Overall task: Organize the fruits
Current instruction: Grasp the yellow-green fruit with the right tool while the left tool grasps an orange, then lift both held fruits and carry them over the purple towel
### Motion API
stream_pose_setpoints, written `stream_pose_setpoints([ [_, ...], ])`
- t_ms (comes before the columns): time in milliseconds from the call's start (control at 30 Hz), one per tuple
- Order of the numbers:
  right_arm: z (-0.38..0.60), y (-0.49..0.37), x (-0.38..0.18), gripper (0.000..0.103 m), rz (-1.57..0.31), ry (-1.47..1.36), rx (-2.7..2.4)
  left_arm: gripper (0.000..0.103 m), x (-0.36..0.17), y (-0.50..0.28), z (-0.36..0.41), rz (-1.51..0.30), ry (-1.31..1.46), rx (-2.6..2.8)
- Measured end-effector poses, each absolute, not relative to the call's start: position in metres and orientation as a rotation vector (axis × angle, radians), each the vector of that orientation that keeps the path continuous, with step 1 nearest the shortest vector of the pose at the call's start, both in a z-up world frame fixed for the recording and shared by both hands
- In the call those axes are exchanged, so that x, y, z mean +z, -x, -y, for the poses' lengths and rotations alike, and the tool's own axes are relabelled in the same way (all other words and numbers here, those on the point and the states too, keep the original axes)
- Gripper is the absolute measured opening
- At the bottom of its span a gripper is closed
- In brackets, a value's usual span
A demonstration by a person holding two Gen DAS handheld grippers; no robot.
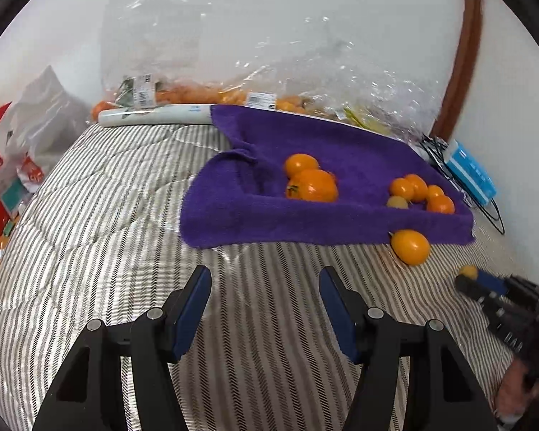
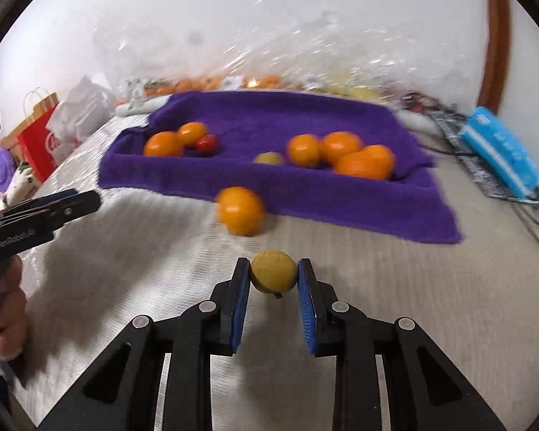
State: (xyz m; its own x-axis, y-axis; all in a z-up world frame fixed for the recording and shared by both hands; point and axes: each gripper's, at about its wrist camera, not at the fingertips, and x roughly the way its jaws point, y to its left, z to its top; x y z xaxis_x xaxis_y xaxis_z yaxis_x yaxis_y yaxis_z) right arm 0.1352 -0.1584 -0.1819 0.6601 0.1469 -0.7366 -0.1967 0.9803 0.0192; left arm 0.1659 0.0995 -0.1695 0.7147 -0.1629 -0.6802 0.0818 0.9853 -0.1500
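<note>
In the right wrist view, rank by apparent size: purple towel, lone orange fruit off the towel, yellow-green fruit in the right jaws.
1. purple towel
2. lone orange fruit
3. yellow-green fruit, nearer the camera, so truly smaller

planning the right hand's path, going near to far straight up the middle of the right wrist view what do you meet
right gripper shut on the yellow fruit → lone orange on the bedcover → front edge of the purple towel → small yellow-green fruit on the towel → clear plastic bags at the wall
</note>
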Motion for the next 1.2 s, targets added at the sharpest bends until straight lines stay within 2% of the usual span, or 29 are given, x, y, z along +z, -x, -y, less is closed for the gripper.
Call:
stream_pose_setpoints([
  [300,0.229,-0.126,-0.175,0.027,-0.768,0.067,0.153,0.059,-0.174,-0.161,-0.072,-0.796,0.107,-0.178],
  [633,0.268,-0.131,-0.177,0.027,-0.782,-0.103,0.183,0.061,-0.181,-0.177,0.024,-0.823,-0.011,-0.253],
  [867,0.278,-0.130,-0.178,0.027,-0.770,-0.177,0.212,0.061,-0.189,-0.207,0.037,-0.866,0.106,-0.167],
  [1100,0.283,-0.130,-0.179,0.027,-0.768,-0.211,0.218,0.059,-0.190,-0.211,0.047,-0.871,0.063,-0.094],
  [1200,0.282,-0.130,-0.179,0.027,-0.769,-0.203,0.224,0.045,-0.190,-0.211,0.047,-0.868,0.064,-0.082],
])
